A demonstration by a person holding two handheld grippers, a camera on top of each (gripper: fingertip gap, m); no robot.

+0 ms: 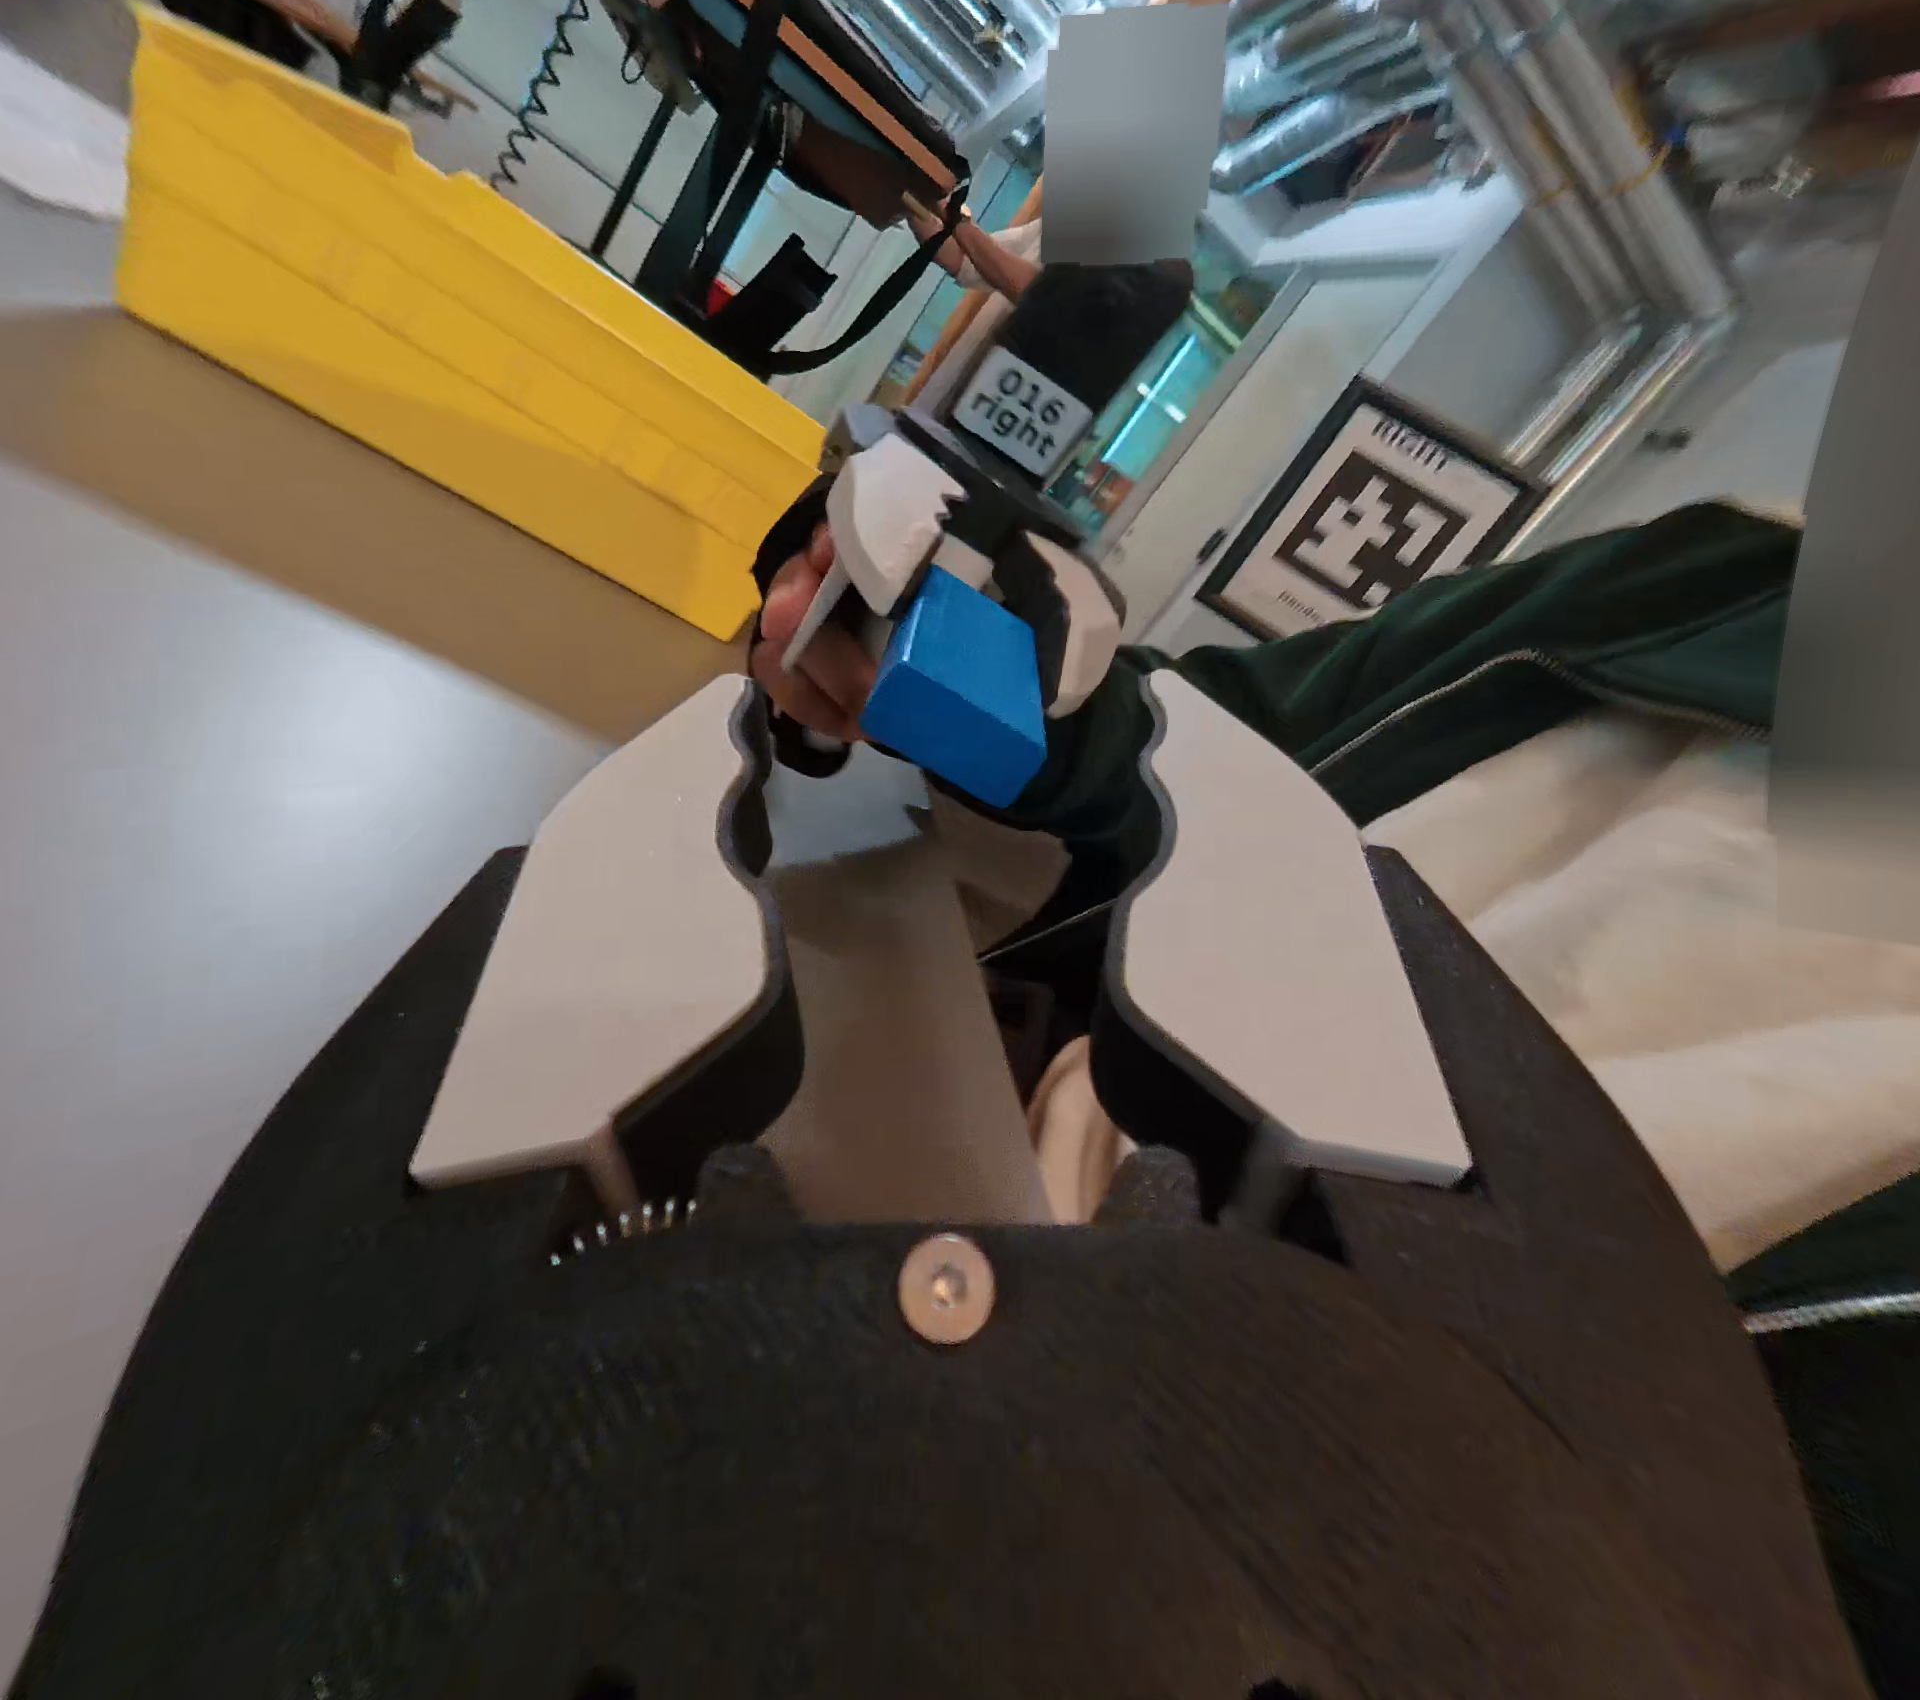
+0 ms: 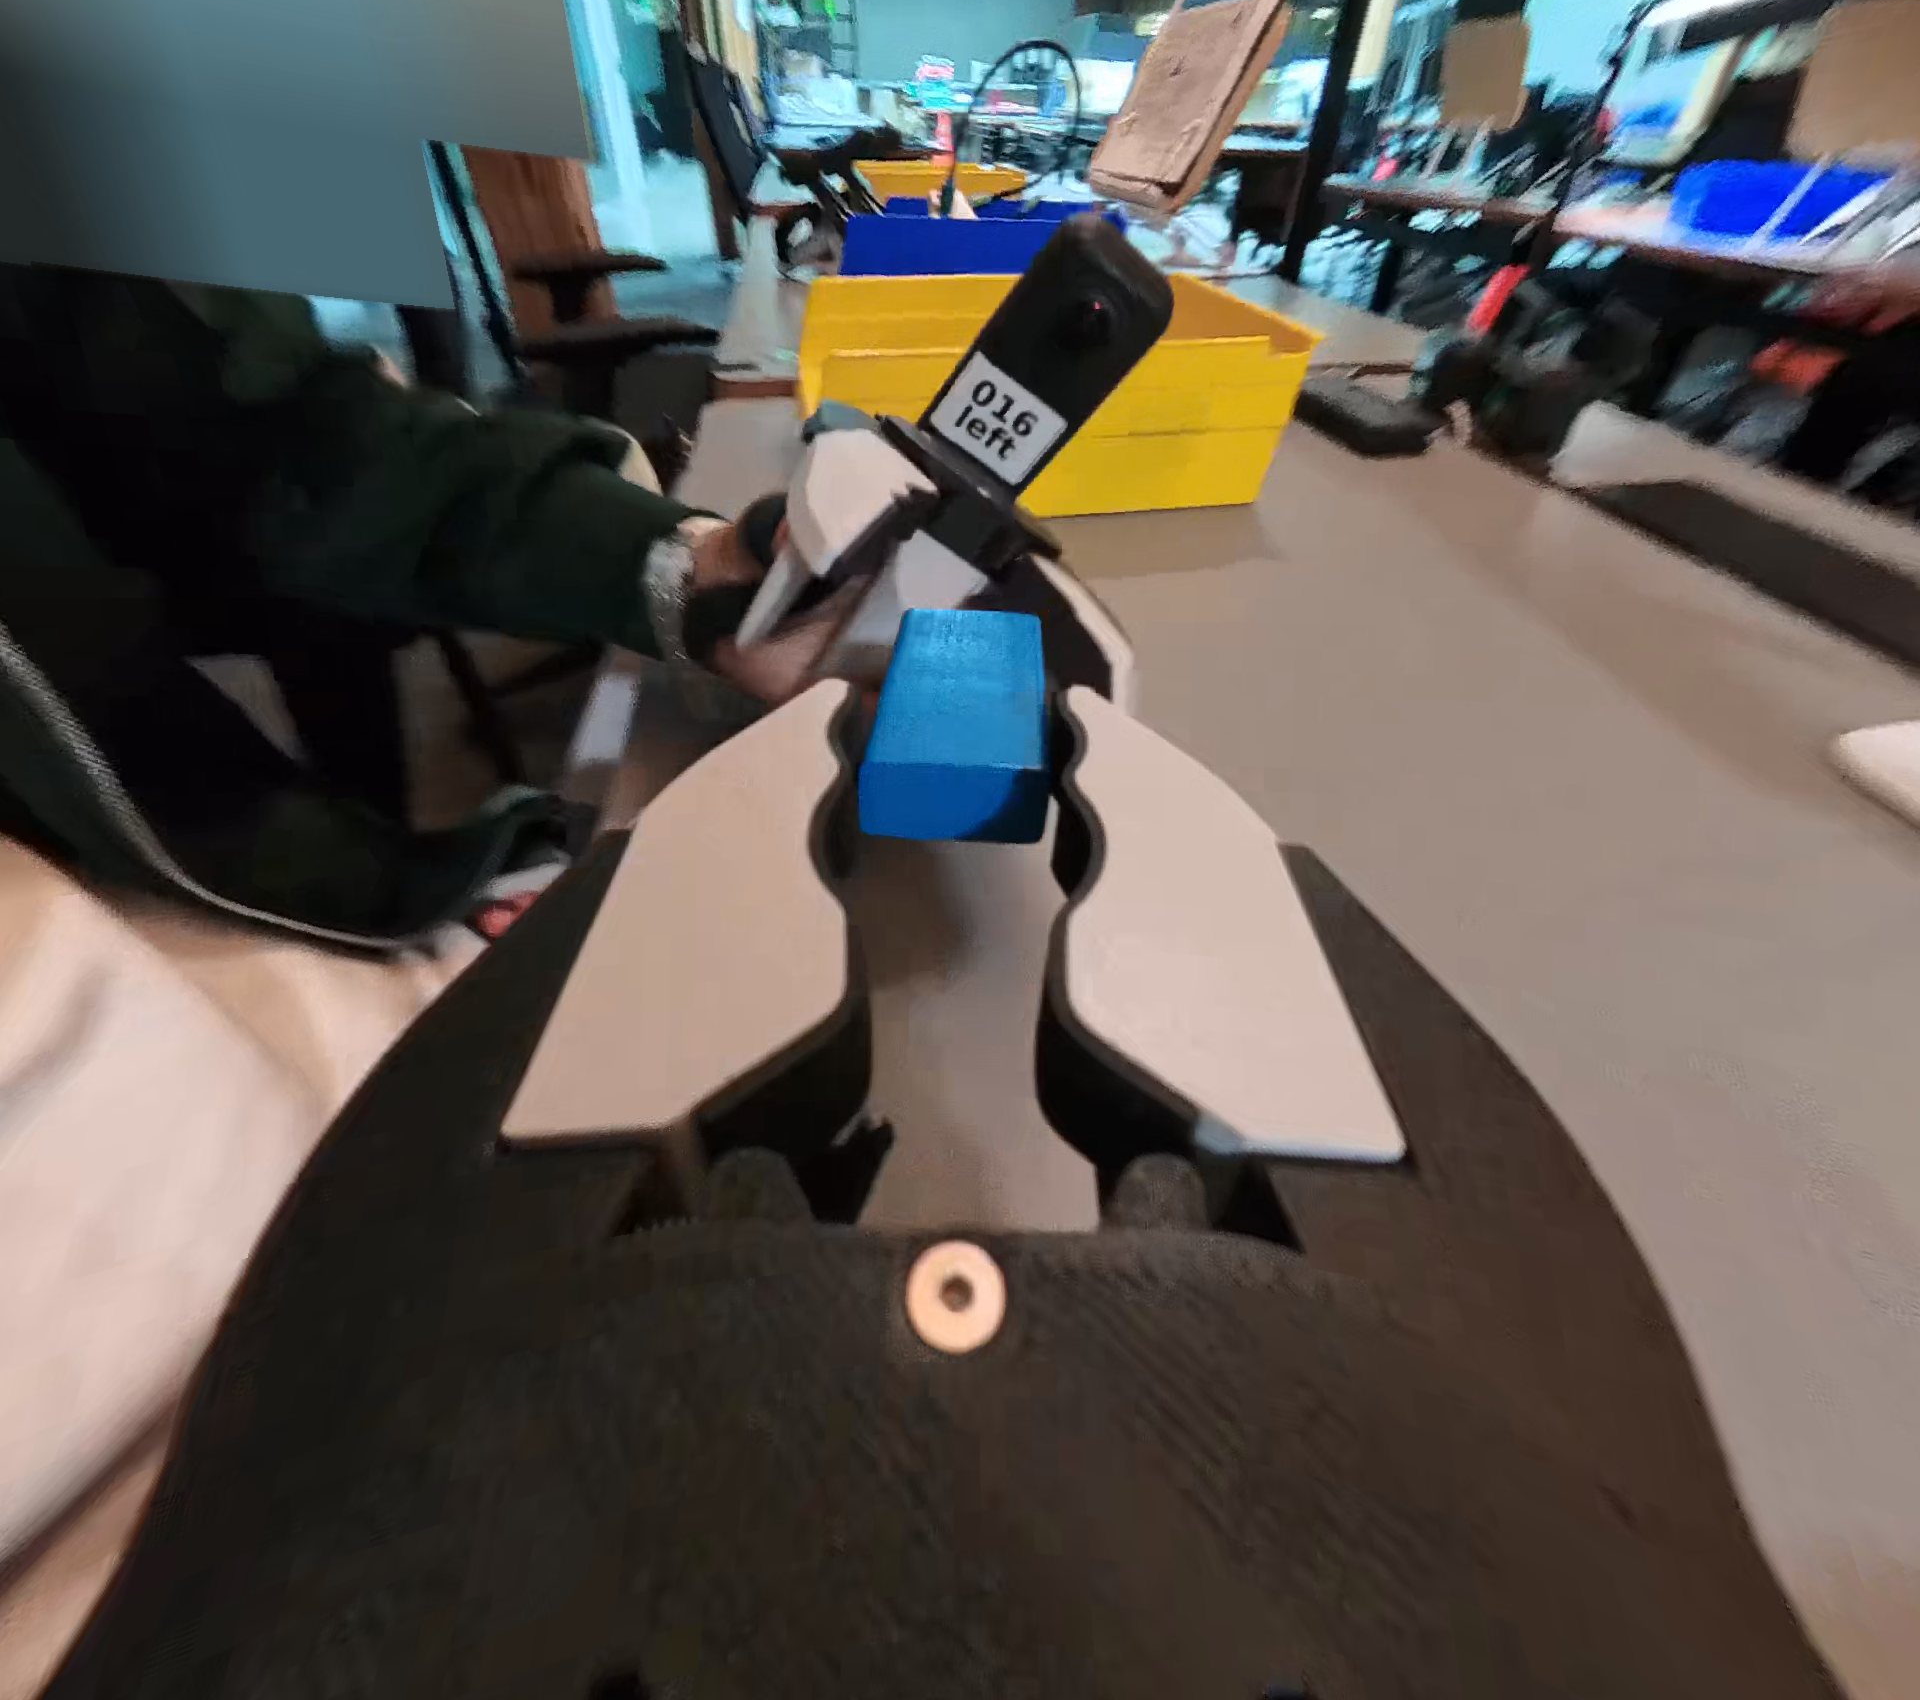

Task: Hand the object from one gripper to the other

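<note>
A blue block (image 2: 951, 736) is clamped between the fingers of my right gripper (image 2: 954, 710), which holds it in the air above the grey table (image 2: 1455, 819). My left gripper (image 1: 948, 700) is open and empty. It faces the right gripper, and the block (image 1: 956, 684) sits just beyond its fingertips, roughly level with the gap between them. In the left wrist view the right gripper (image 1: 982, 601) is shut on the far end of the block. In the right wrist view the left gripper (image 2: 966, 590) shows open just behind the block. I cannot tell whether its fingers touch the block.
A yellow bin (image 1: 416, 320) stands on the table behind the grippers; it also shows in the right wrist view (image 2: 1143, 403), with a blue bin (image 2: 935, 242) beyond it. A person's dark green sleeve (image 2: 468, 507) holds each gripper. A white object (image 2: 1881, 767) lies at the table's right. Both grippers' tips are close together, under 4 cm apart.
</note>
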